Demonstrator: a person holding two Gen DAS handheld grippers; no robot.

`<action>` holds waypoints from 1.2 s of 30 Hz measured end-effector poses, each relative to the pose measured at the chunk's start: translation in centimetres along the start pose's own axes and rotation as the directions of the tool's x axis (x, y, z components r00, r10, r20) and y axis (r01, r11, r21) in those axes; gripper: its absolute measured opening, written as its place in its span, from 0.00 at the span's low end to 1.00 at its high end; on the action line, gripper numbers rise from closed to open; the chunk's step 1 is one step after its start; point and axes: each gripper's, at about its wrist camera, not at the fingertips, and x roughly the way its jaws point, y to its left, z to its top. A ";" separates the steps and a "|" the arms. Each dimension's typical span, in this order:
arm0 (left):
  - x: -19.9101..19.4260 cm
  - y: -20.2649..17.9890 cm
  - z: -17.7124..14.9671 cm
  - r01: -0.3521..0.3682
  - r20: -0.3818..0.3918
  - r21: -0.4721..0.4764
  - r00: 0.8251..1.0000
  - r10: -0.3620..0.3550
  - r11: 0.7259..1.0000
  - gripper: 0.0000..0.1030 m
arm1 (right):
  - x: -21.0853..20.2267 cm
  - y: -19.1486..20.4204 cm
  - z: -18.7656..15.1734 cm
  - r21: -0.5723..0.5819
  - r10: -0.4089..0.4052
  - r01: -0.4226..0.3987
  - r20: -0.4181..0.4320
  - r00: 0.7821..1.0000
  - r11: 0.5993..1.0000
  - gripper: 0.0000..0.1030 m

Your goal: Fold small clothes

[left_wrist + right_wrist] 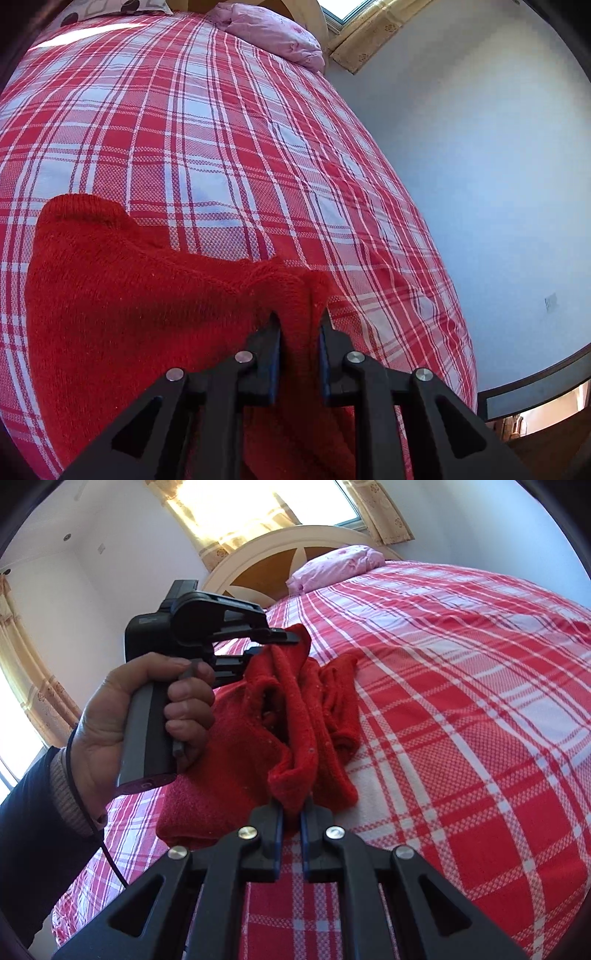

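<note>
A small red knitted garment (122, 288) lies on the red plaid bed (221, 129). My left gripper (299, 314) is shut on a bunched edge of it, the fabric standing up between the fingers. In the right wrist view the same garment (295, 716) hangs rumpled between both grippers, partly lifted off the bed. My right gripper (291, 808) is shut on its near edge. The left gripper (280, 642), held in a hand, pinches the far edge.
A pink pillow (273, 33) lies at the head of the bed by the wooden headboard (273, 568). The bed's right edge drops to a white wall (480, 166). Curtained windows (229, 513) are behind the headboard.
</note>
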 end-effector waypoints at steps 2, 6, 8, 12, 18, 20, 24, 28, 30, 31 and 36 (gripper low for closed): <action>0.0 -1.1 -0.1 -0.026 0.000 0.047 1.000 0.026 0.999 0.24 | 0.1 -0.2 -0.1 0.011 0.000 0.000 -0.005 1.000 1.000 0.09; -1.6 -3.7 -0.1 -0.026 0.043 0.143 0.999 0.020 0.989 0.29 | 0.3 -1.0 -0.3 0.047 0.008 -0.008 -0.008 1.000 0.999 0.09; -2.8 -4.6 -0.2 -0.035 0.072 0.190 0.997 0.022 0.981 0.47 | 0.1 -1.5 -0.4 0.067 0.013 -0.013 0.000 1.000 0.998 0.09; -6.7 -4.4 -1.8 -0.109 0.201 0.297 0.978 0.049 0.949 0.64 | 0.0 -1.9 -0.4 0.088 0.025 -0.025 0.001 1.000 0.996 0.12; -9.4 -0.8 -6.1 -0.289 0.284 0.351 0.939 0.193 0.891 0.65 | -0.5 -2.4 -0.6 0.115 0.038 -0.039 0.012 0.999 0.993 0.21; -10.1 0.6 -7.8 -0.319 0.301 0.353 0.929 0.217 0.879 0.65 | -1.2 -2.3 -0.7 0.114 0.020 -0.026 0.046 0.999 0.993 0.29; -10.5 2.1 -11.0 -0.352 0.308 0.375 0.920 0.243 0.858 0.65 | -3.6 -2.1 -0.5 0.105 -0.101 0.087 0.138 0.985 0.991 0.50; -9.3 2.4 -12.6 -0.377 0.298 0.399 0.915 0.271 0.836 0.65 | -4.9 -1.6 1.5 0.089 -0.163 0.149 0.177 0.971 0.985 0.50; -9.1 2.8 -12.8 -0.374 0.297 0.389 0.916 0.270 0.842 0.65 | -4.6 -0.5 3.1 0.043 -0.149 0.144 0.184 0.971 0.989 0.50; -9.2 3.1 -12.9 -0.368 0.294 0.380 0.918 0.266 0.848 0.65 | -4.4 0.2 3.8 0.011 -0.140 0.140 0.187 0.972 0.990 0.50; -8.9 4.2 -13.1 -0.341 0.274 0.342 0.928 0.254 0.876 0.70 | 0.3 4.5 6.9 -0.189 -0.134 0.151 0.099 0.986 0.970 0.50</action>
